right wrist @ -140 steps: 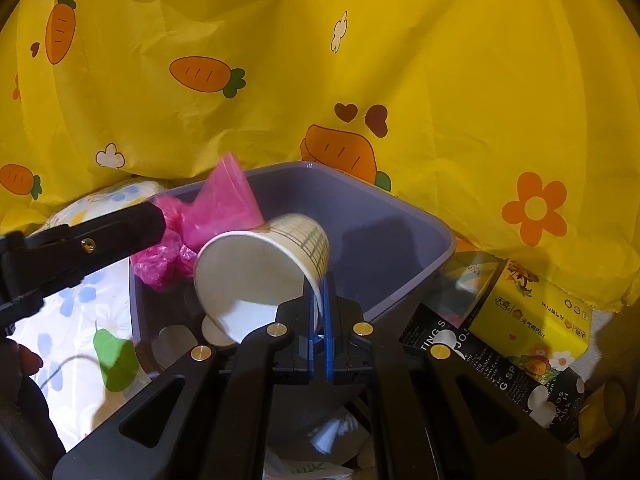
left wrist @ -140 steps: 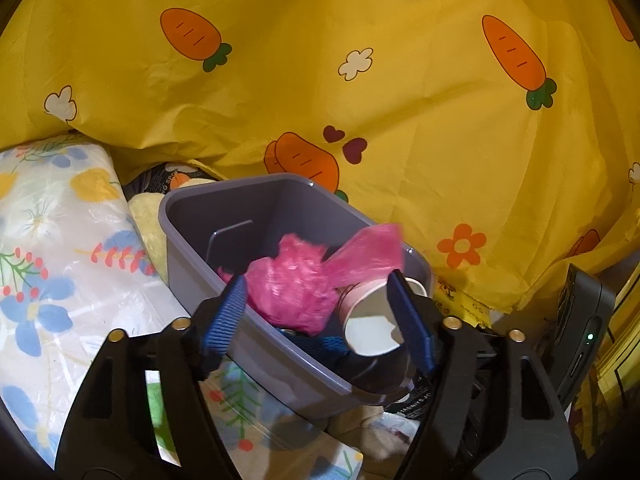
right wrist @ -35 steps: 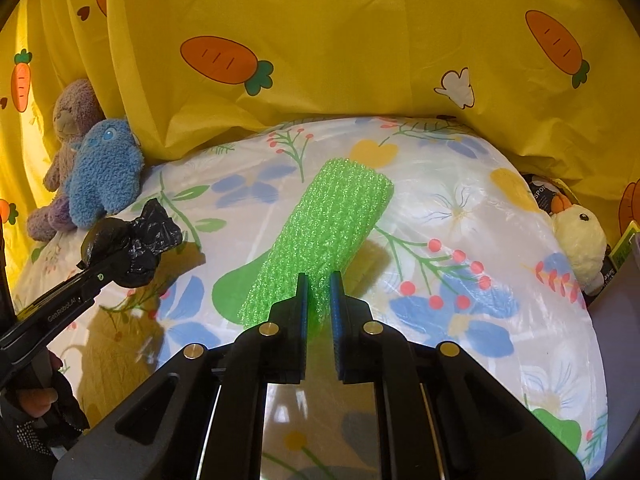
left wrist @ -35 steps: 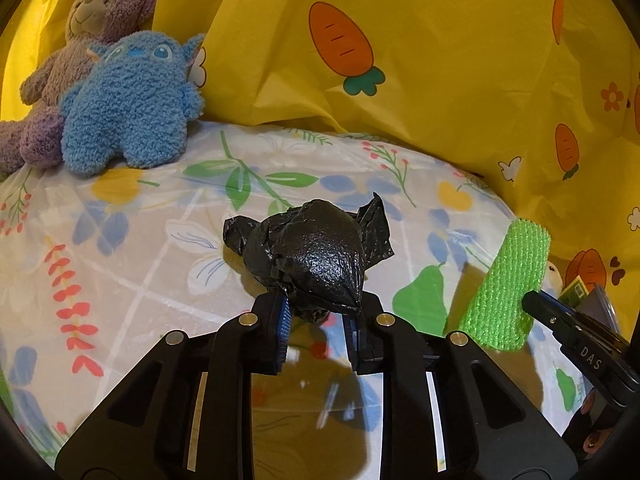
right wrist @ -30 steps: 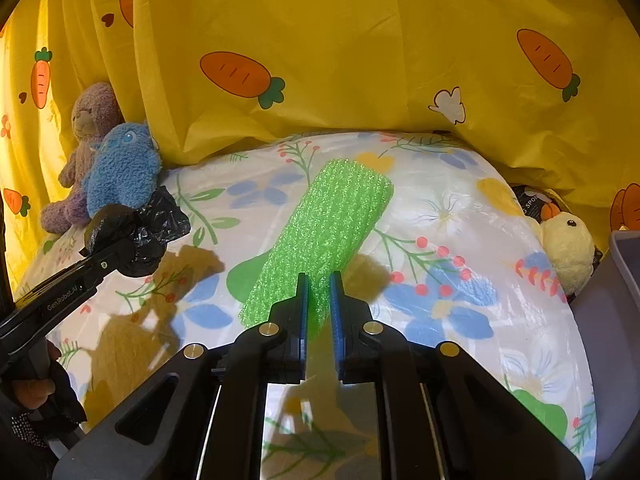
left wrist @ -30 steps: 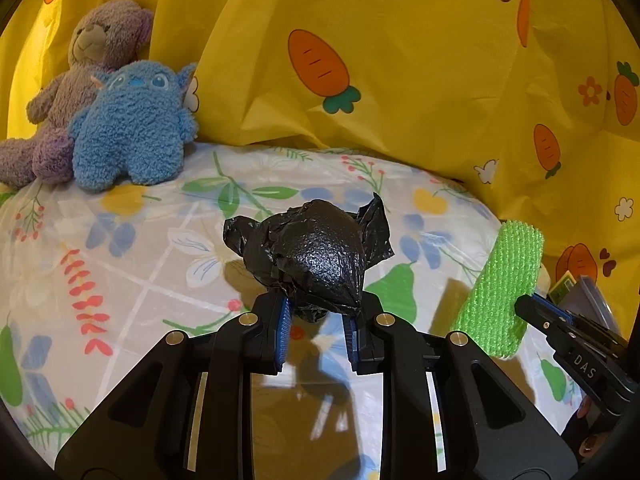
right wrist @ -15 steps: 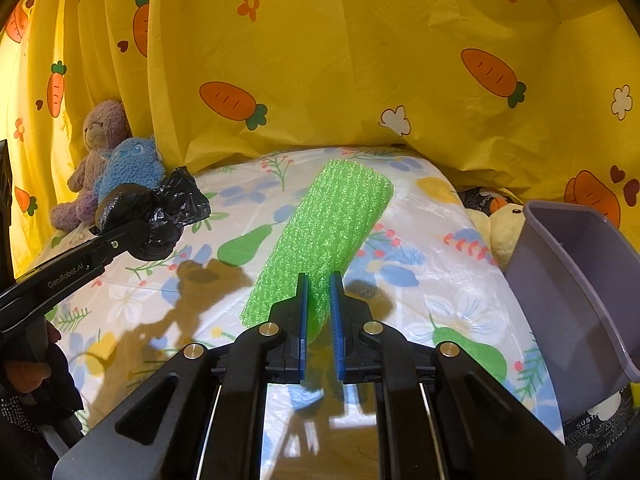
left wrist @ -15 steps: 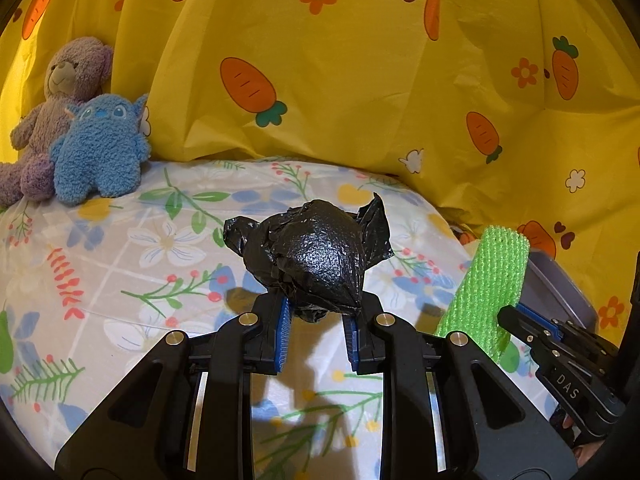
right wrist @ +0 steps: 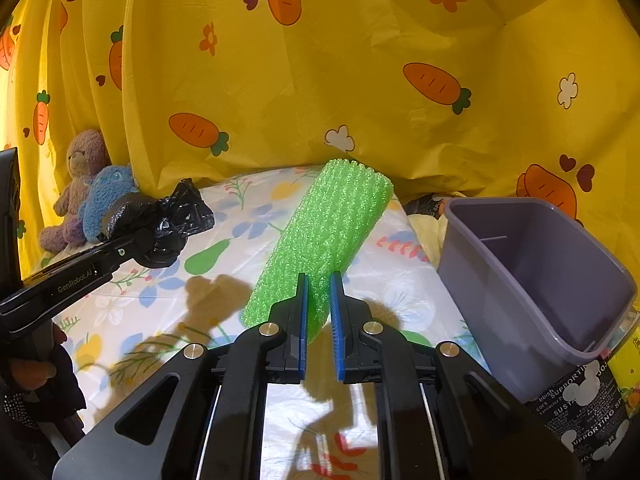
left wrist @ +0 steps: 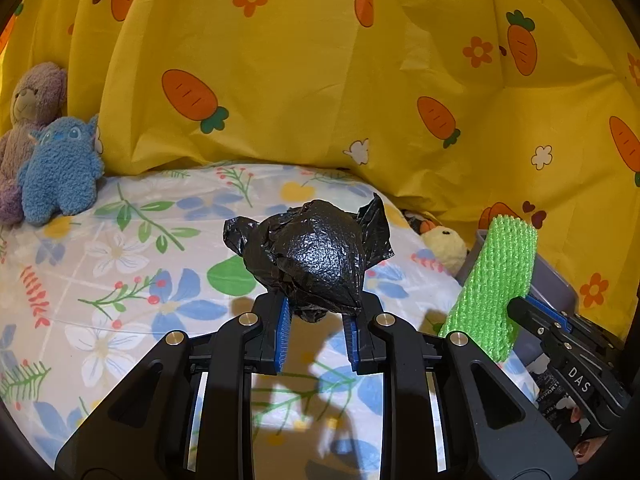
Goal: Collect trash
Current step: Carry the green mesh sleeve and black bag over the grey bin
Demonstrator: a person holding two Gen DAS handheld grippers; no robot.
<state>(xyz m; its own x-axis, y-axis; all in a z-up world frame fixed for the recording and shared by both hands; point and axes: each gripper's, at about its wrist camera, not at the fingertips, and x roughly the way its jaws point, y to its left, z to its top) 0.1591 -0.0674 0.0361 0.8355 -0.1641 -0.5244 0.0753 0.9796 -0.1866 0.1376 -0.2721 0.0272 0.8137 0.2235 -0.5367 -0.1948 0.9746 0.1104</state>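
Trash now rides nearer the grey bin [right wrist: 536, 276], newly at frame right: black bag [left wrist: 316, 258] pinched in left claw [left wrist: 316, 316], green foam net [right wrist: 328, 240] in right claw [right wrist: 319, 300].

The left wrist view is being taken from just behind the left gripper [left wrist: 318, 310], angled downward across the floral sheet [left wrist: 120, 280] toward the yellow carrot curtain [left wrist: 300, 80] at 12 o'clock; the right gripper [left wrist: 520, 312] is being caught at 4 o'clock; the right wrist view is being taken likewise from behind the right gripper [right wrist: 319, 292], with the left gripper [right wrist: 148, 246] at 9 o'clock and the grey bin [right wrist: 560, 280] close at 3 o'clock; sheet, curtain, bin [left wrist: 556, 284] and plush toys [left wrist: 56, 168] [right wrist: 100, 192] are being shared.
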